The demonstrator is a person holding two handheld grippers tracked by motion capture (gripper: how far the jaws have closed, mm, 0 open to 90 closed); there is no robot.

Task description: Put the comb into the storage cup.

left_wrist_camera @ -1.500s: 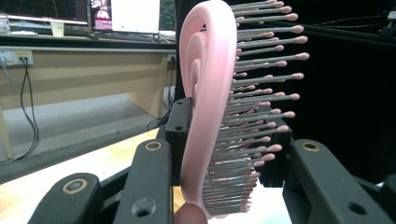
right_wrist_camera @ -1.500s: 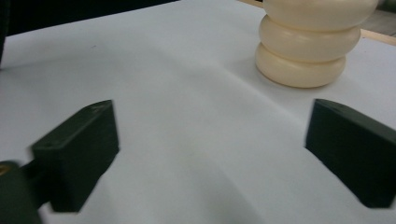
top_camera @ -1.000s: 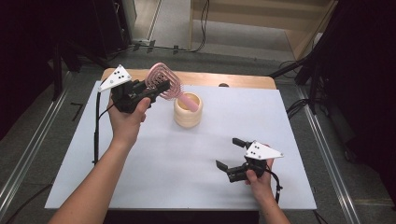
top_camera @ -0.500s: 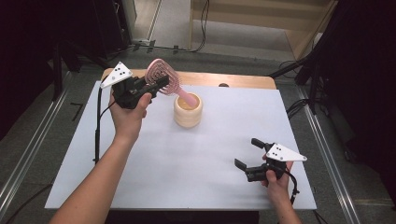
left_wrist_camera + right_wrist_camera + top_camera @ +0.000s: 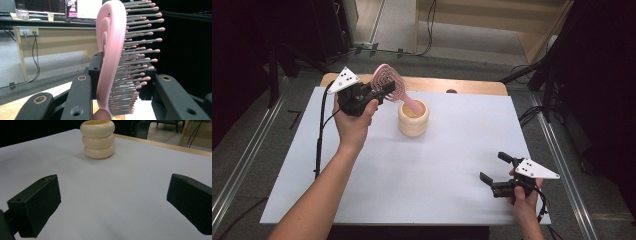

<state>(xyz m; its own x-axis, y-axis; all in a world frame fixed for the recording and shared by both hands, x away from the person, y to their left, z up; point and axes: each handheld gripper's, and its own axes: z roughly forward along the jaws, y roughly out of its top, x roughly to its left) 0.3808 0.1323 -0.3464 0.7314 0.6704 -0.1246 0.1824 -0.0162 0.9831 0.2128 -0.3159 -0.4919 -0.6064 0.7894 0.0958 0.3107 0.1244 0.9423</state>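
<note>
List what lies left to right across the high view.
left gripper → pink hairbrush → cream ringed cup → right gripper

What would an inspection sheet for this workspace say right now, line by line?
Surface: white table top, wooden strip along its far edge.
Job's things: pink plastic hairbrush, handle end dipping into the cream ribbed round holder.
Clutter: nothing seen.
Grippers: left tool shut on the hairbrush head; right tool open, holding nothing, low over the table's near right corner.
Cables: black cable hangs from the left tool.
Surroundings: grey floor, wooden desk, metal rails.
</note>
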